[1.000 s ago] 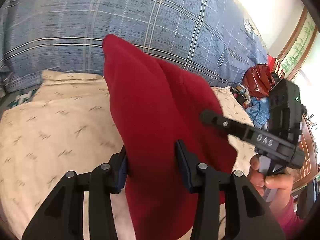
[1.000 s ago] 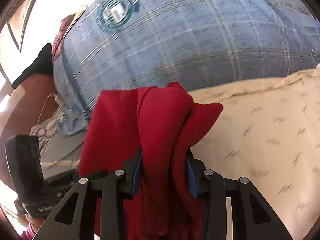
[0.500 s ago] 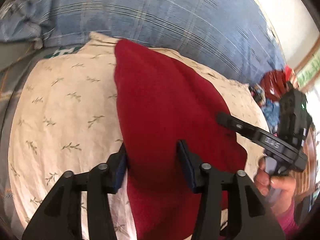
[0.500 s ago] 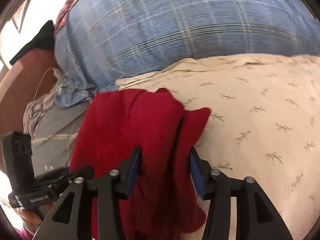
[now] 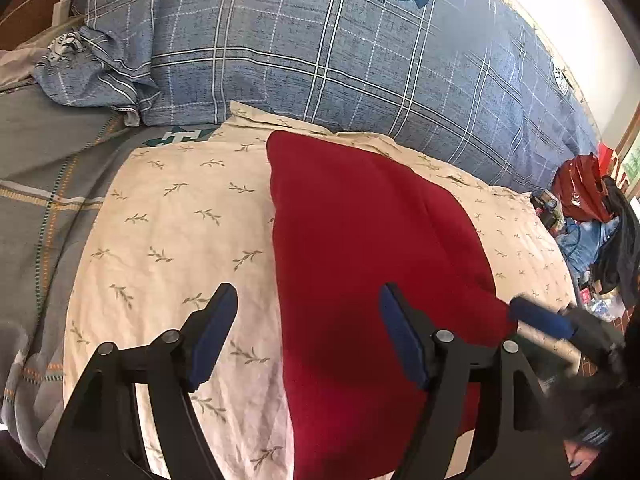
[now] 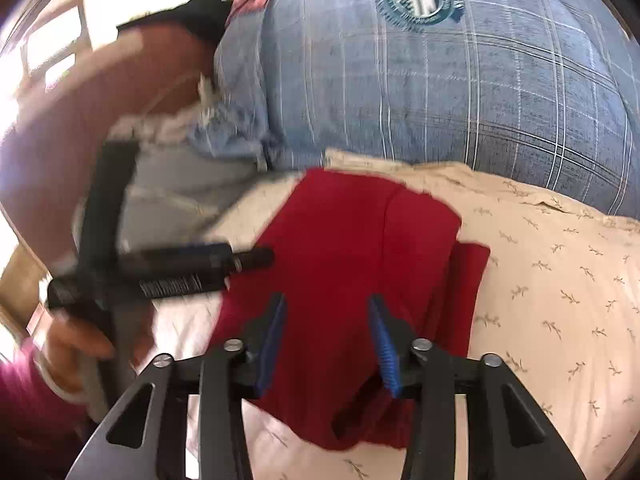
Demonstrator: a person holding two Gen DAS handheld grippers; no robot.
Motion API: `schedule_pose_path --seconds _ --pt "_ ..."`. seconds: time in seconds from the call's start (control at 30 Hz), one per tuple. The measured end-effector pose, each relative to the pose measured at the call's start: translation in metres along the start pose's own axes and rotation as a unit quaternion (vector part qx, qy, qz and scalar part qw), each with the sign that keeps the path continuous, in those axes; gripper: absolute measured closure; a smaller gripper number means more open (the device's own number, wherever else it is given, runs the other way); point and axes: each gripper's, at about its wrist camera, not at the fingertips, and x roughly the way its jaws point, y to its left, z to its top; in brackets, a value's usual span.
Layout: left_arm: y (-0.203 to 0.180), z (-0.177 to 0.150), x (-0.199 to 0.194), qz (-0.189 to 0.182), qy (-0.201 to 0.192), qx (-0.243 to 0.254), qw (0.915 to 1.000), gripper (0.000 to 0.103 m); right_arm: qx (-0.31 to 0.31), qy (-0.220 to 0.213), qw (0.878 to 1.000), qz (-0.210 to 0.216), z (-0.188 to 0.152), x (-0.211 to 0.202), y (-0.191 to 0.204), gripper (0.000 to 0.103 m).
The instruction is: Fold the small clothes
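On the cream leaf-print sheet [image 5: 168, 240] your red garment [image 5: 360, 248] lies soft and limp, left gripper [image 5: 308, 332] just spread wide and released, right gripper [image 6: 326, 340] narrowing, also off the cloth—pinch a corner.

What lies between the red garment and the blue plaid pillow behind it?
Only a strip of the cream leaf-print cloth separates the red garment from the blue plaid pillow, clearest in the left wrist view.

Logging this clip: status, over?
Left gripper open, jaws just widened. Right gripper open above red garment, folded flat on cream cloth. Nothing obstructing.
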Motion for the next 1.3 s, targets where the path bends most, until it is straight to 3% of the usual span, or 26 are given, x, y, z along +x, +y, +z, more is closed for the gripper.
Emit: schedule_pose_path --seconds 0.1,0.2,0.33,0.5,0.57,0.6,0.8,0.83,0.97,1.3 --pt "-0.002 -0.005 -0.006 0.017 -0.018 0.008 0.9997 0.030 -0.010 0.040 0.998 -0.049 -0.020 0.018 -0.004 0.076" --pt "-0.008 -0.011 -0.012 0.030 -0.033 0.026 0.9986 0.030 0.016 0.049 0.998 -0.040 -0.033 0.029 -0.015 0.077" --pt "-0.015 -0.014 -0.019 0.038 -0.048 0.042 0.9973 0.030 0.005 0.041 0.998 -0.047 -0.038 0.028 -0.012 0.077" --pt "-0.020 -0.016 -0.037 0.054 -0.079 0.055 0.9938 0.030 0.036 0.012 0.999 -0.034 -0.023 0.002 -0.009 0.064" --pt "-0.021 -0.014 -0.042 0.058 -0.088 0.055 0.9928 0.030 0.047 -0.009 0.998 -0.049 -0.016 -0.010 -0.008 0.045" --pt "-0.022 -0.014 -0.046 0.059 -0.093 0.054 0.9924 0.030 0.050 -0.016 0.997 -0.062 -0.013 -0.013 -0.007 0.042" --pt "-0.029 -0.014 -0.062 0.070 -0.120 0.061 0.9884 0.024 0.059 -0.028 0.991 -0.119 -0.001 -0.014 -0.001 0.038" --pt "-0.030 -0.015 -0.064 0.073 -0.122 0.064 0.9879 0.024 0.065 -0.029 0.990 -0.123 0.001 -0.013 -0.001 0.034" --pt "-0.032 -0.017 -0.070 0.076 -0.129 0.064 0.9866 0.024 0.080 -0.036 0.987 -0.137 0.001 -0.014 -0.005 0.028" --pt "-0.029 -0.018 -0.073 0.083 -0.137 0.054 0.9856 0.024 0.086 -0.036 0.985 -0.146 0.002 -0.014 -0.007 0.023"
